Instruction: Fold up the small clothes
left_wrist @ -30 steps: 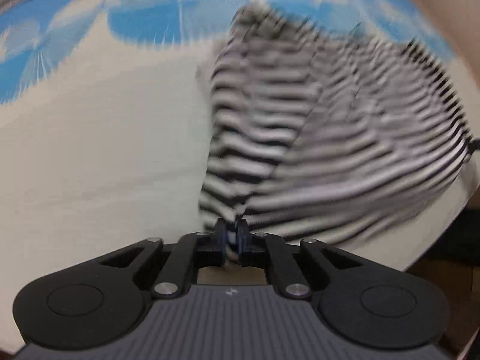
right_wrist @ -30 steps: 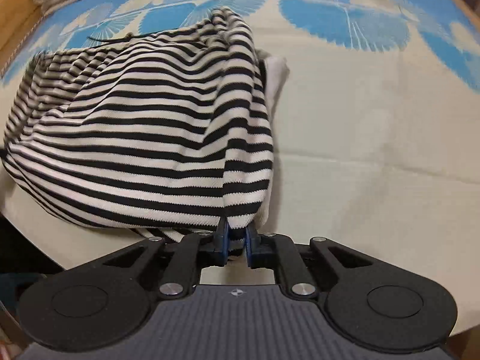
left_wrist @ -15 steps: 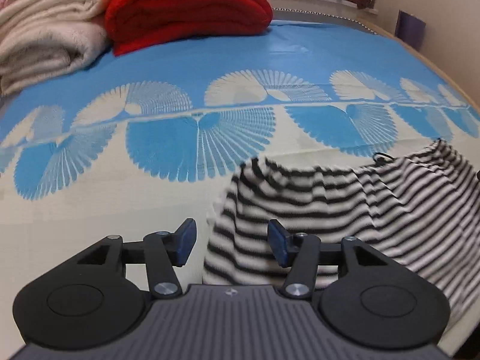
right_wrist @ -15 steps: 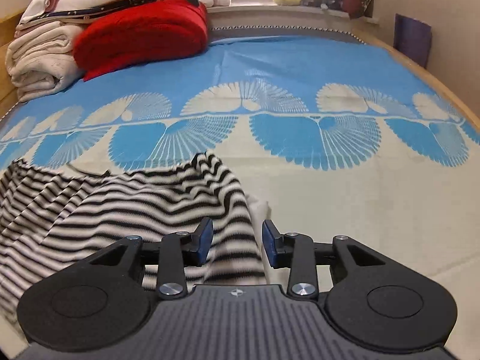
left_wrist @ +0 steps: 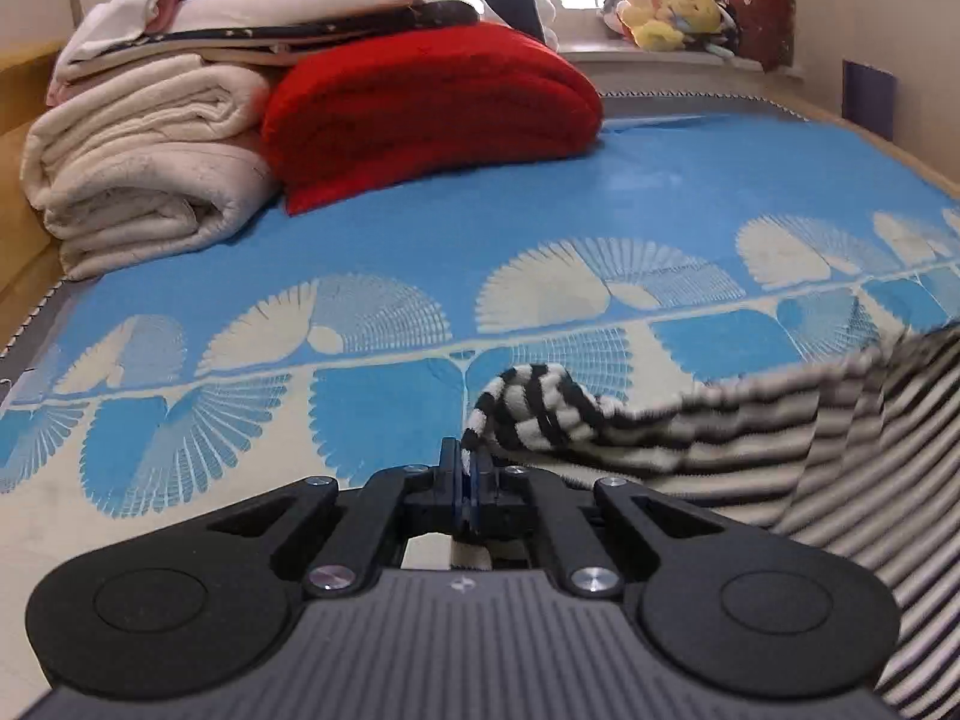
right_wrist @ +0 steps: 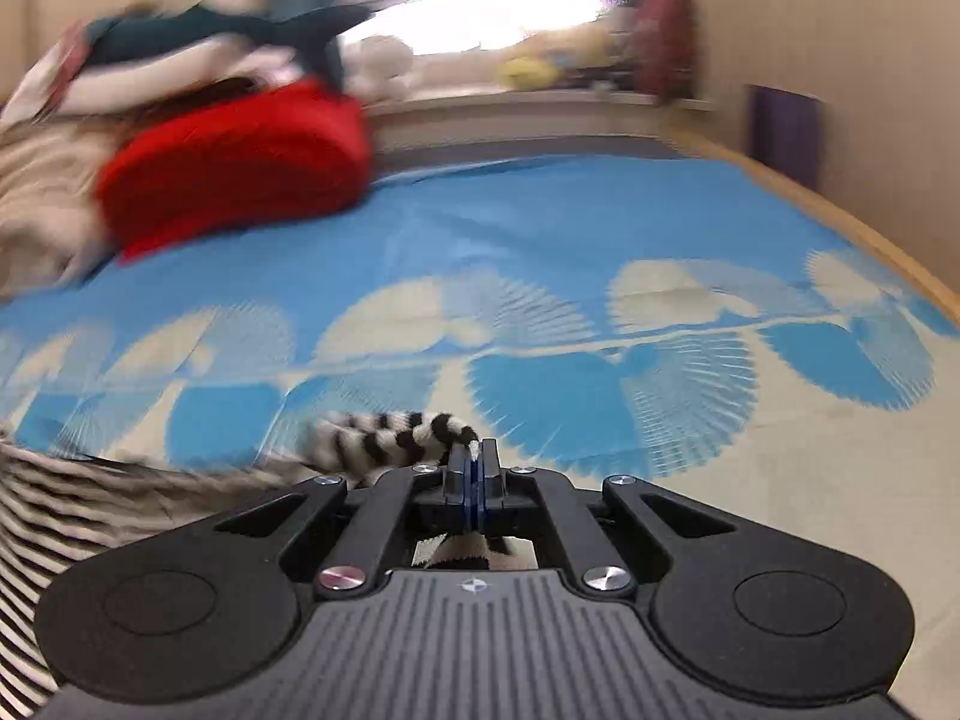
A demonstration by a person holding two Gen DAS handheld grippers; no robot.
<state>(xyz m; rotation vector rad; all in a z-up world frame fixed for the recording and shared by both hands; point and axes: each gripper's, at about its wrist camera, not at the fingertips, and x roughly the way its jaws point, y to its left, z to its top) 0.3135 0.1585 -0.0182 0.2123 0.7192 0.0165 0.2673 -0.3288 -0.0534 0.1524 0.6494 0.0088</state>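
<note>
The blue patterned bedspread (left_wrist: 540, 180) is spreading far; the right wrist view is blurring it. The striped garment (left_wrist: 750, 450) is draping near, cut off at both frame edges. The left gripper (left_wrist: 467, 468) and right gripper (right_wrist: 474, 468) are each pinching a corner of it.

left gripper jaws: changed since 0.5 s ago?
Yes. The left gripper was open over the bed sheet; now it is shut on the striped garment, pinching its bunched edge.
</note>
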